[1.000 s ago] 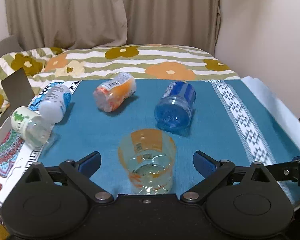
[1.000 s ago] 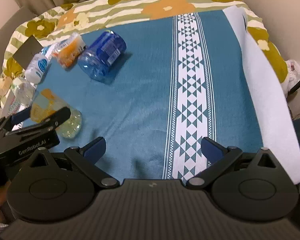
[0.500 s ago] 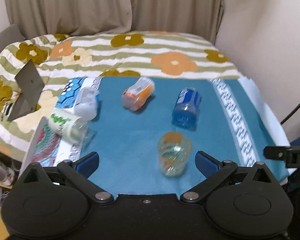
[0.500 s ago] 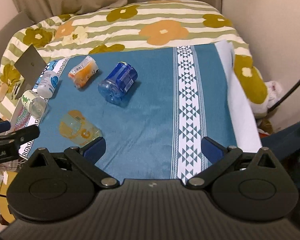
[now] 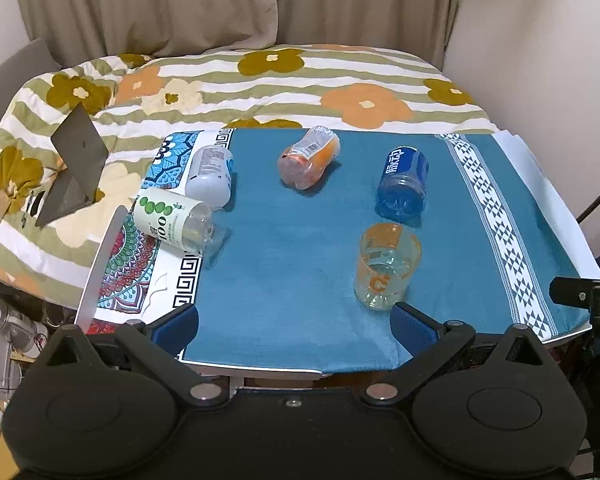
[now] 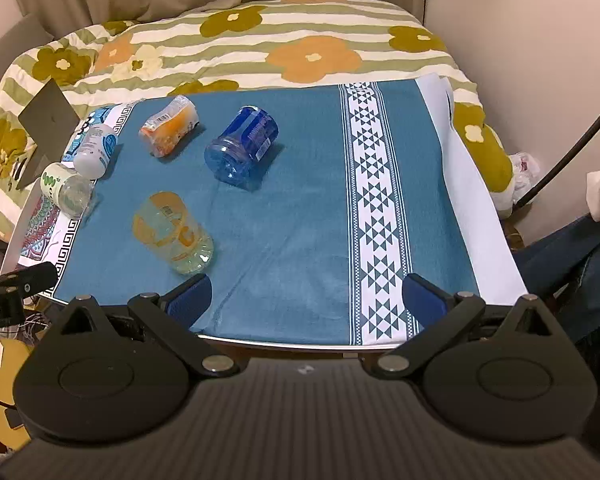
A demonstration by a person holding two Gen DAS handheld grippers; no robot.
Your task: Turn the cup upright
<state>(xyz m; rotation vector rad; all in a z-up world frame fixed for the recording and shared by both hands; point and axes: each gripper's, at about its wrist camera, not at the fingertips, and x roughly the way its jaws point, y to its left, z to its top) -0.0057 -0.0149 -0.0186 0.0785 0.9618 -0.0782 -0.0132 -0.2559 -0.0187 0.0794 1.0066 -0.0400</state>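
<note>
A clear cup with orange print (image 5: pixel 386 266) stands upright on the blue cloth, mouth up; it also shows in the right wrist view (image 6: pixel 172 232). A blue cup (image 5: pixel 403 184) (image 6: pixel 244 146), an orange cup (image 5: pixel 309 156) (image 6: pixel 170 130), a pale blue-labelled cup (image 5: pixel 211 174) (image 6: pixel 97 151) and a green-dotted cup (image 5: pixel 172 220) (image 6: pixel 65 189) lie on their sides. My left gripper (image 5: pixel 296 330) is open and empty, near the table's front edge. My right gripper (image 6: pixel 306 300) is open and empty, also back at the front edge.
The blue cloth (image 5: pixel 300 272) covers a small table over a flowered bed (image 5: pixel 300 80). A grey folded card (image 5: pixel 74 168) stands on the bed at the left. A wall (image 5: pixel 540 60) is at the right. A cable (image 6: pixel 568 144) hangs at the far right.
Both grippers have pulled back and up from the table. The left gripper has left the orange-print cup standing upright on the cloth.
</note>
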